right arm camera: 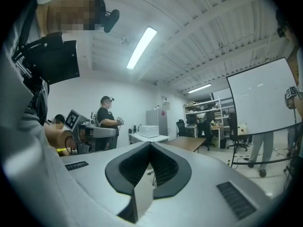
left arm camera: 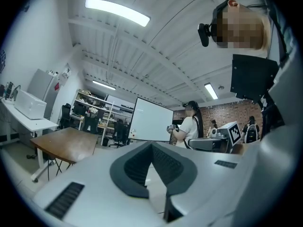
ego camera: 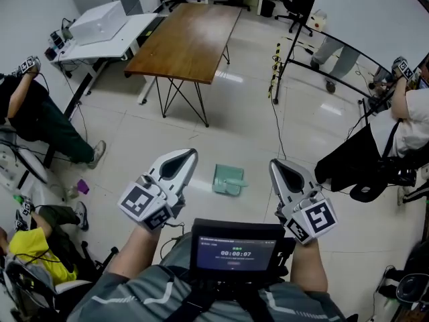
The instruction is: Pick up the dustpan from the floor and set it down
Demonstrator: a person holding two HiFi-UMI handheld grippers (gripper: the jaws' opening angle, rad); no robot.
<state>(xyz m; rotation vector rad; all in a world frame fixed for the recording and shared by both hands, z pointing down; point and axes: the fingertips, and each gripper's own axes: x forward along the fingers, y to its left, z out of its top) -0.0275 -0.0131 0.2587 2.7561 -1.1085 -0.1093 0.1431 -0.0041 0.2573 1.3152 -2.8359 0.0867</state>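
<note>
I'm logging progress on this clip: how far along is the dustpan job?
Nothing looks done yet: the dustpan lies on the floor, untouched. In hand: nothing. The left claw and right claw are both shut and empty, held level, flanking the dustpan in the head view. Left to do: open a claw, reach down, grip the dustpan, lift it and set it down.

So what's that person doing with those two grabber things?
A person holds a left gripper and a right gripper out in front, both shut and empty. A green dustpan lies on the floor ahead, between them in the head view, and nothing touches it yet. Other people stand or sit around the room.
</note>
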